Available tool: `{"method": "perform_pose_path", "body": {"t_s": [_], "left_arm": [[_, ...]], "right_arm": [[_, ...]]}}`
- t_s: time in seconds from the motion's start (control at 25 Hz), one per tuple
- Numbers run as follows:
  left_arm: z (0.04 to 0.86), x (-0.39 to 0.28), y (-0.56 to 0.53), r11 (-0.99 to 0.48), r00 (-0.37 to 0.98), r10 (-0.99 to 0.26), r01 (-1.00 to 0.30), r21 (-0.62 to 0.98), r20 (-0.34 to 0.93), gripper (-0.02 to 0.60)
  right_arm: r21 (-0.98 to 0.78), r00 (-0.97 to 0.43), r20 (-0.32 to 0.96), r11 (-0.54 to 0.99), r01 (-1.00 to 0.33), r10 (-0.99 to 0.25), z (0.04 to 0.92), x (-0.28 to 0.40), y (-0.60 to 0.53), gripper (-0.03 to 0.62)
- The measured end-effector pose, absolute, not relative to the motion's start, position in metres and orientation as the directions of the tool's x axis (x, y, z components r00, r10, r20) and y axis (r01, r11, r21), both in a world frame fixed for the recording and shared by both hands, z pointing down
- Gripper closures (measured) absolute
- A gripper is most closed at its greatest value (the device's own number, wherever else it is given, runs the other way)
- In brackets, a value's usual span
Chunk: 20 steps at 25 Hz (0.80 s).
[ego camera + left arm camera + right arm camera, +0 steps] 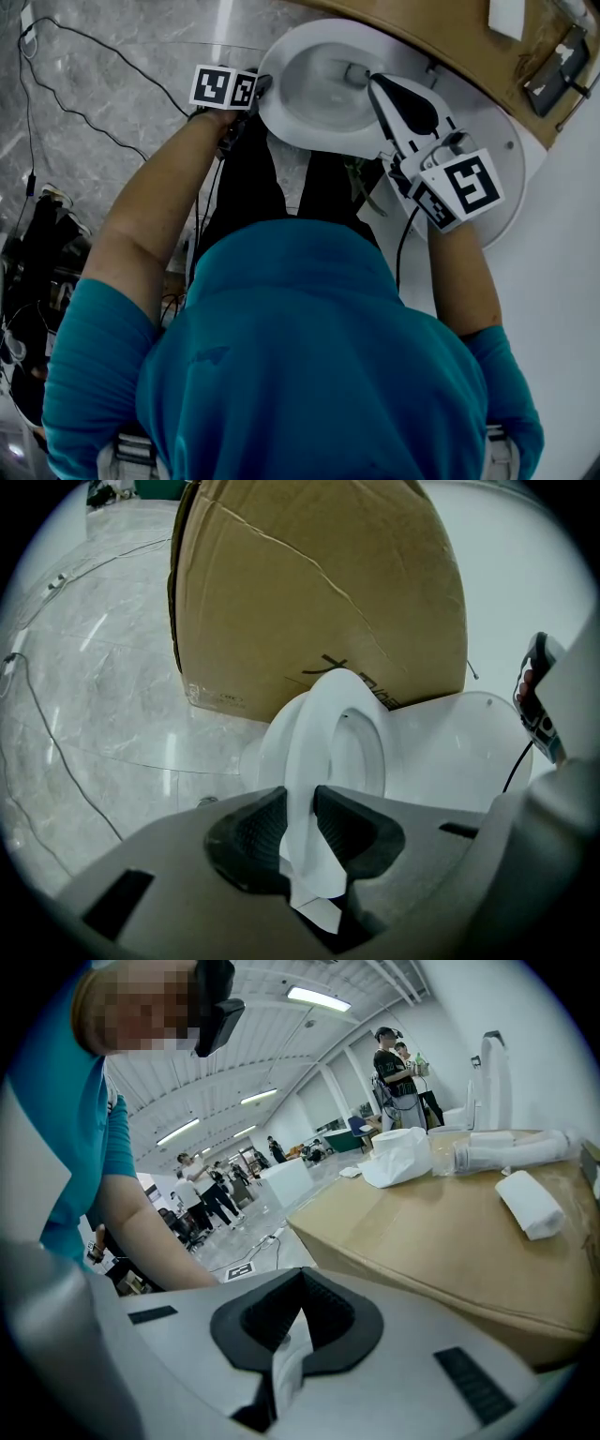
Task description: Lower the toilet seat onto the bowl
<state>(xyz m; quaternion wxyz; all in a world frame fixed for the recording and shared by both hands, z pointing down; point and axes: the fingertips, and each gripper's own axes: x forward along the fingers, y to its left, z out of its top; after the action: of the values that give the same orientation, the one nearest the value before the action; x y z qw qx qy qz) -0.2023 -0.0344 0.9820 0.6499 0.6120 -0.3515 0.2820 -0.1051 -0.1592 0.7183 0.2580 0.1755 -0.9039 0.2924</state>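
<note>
The white toilet seat [317, 137] lies over or just above the bowl [328, 80]; whether it touches, I cannot tell. The lid [506, 159] stands back on the right. My left gripper [263, 90] is at the seat's left rim. In the left gripper view its dark pads close from both sides on the thin edge of the seat [323, 724], my left gripper [300, 803] shut on it, with the lid [459, 752] behind. My right gripper [379, 86] hovers over the bowl's right side, jaws together, holding nothing. In its own view my right gripper [302, 1290] faces away from the toilet.
A large cardboard box [450, 37] stands right behind the toilet, also seen as the cardboard box [309, 583], with white cloths [398, 1157] and a roll [530, 1204] on top. Black cables [84, 112] trail over the marble floor at left. People stand far off.
</note>
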Motion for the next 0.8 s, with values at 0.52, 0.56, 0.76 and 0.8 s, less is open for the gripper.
{"method": "perform_pose_path", "body": {"t_s": [0.52,0.56,0.76,0.8], "left_arm": [[1.009,-0.203,-0.033,0.091,0.581,-0.029,-0.809,0.581,0.814,0.483],[1.011,-0.203,-0.033,0.09,0.579,-0.026,-0.811,0.579,0.815,0.482],[1.022,-0.201,-0.034,0.087,0.567,-0.013,-0.82,0.566,0.824,0.477],[1.023,-0.201,-0.034,0.085,0.564,-0.012,-0.822,0.563,0.826,0.477]], "right_arm": [[-0.455,-0.803,0.575,0.755,-0.473,-0.157,0.734,-0.099,-0.163,0.597],[-0.455,-0.803,0.575,0.754,-0.473,-0.156,0.735,-0.098,-0.163,0.597],[-0.461,-0.804,0.574,0.75,-0.474,-0.156,0.74,-0.093,-0.164,0.597],[-0.462,-0.804,0.574,0.749,-0.474,-0.155,0.741,-0.093,-0.164,0.597]]}}
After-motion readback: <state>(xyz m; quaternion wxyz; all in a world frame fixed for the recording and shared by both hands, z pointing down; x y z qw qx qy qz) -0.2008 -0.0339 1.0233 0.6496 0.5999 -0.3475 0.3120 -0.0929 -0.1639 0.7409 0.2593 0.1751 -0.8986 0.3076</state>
